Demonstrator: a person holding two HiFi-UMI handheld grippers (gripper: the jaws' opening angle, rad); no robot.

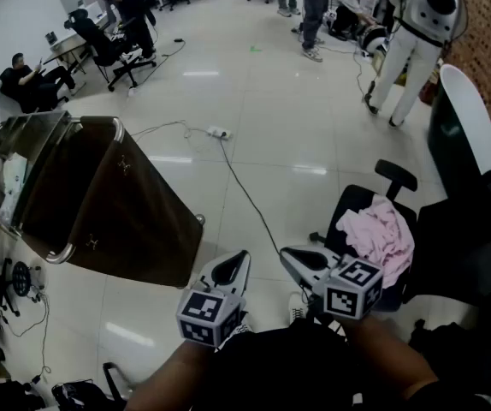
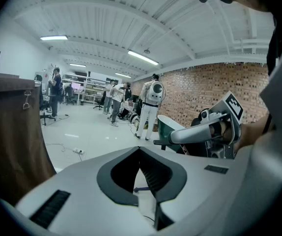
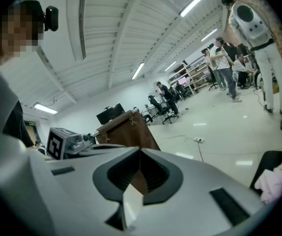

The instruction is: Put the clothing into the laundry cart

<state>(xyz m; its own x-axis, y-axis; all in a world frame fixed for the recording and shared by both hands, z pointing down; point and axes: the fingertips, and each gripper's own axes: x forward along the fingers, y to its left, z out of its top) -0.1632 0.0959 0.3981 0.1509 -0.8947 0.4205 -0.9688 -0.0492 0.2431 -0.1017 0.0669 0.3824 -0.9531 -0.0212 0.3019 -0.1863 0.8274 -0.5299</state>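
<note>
- Head view: left gripper [image 1: 239, 260] and right gripper [image 1: 293, 257] sat side by side low in frame. They were close but apart, both over the floor [image 1: 254, 84].
- Left gripper view: I saw the jaws closed together with nothing between them.
- Right gripper view: jaws were also closed tip to tip and empty.
- Pink clothing [image 1: 381, 229] lay bunched on a black office chair [image 1: 397, 178], just right of the right gripper. Neither gripper touched it.
- Laundry cart [image 1: 126, 208] stood left of the left gripper, near it but not touching. It had a brown fabric body on a metal frame.
- Laundry cart and clothing were well apart, with both grippers between them.
- Right gripper view put the laundry cart past the jaw tips and the clothing at the far right edge.
- Power strip [image 1: 218, 132] lay on the floor beyond the laundry cart. Its cable [image 1: 250, 195] ran across the tiles toward the grippers.
- Several people [image 1: 316, 7] stood or sat at the far end of the room.
- I also saw a white-suited figure [image 1: 421, 24] standing top right beside a brick wall [image 1: 489, 24].
</note>
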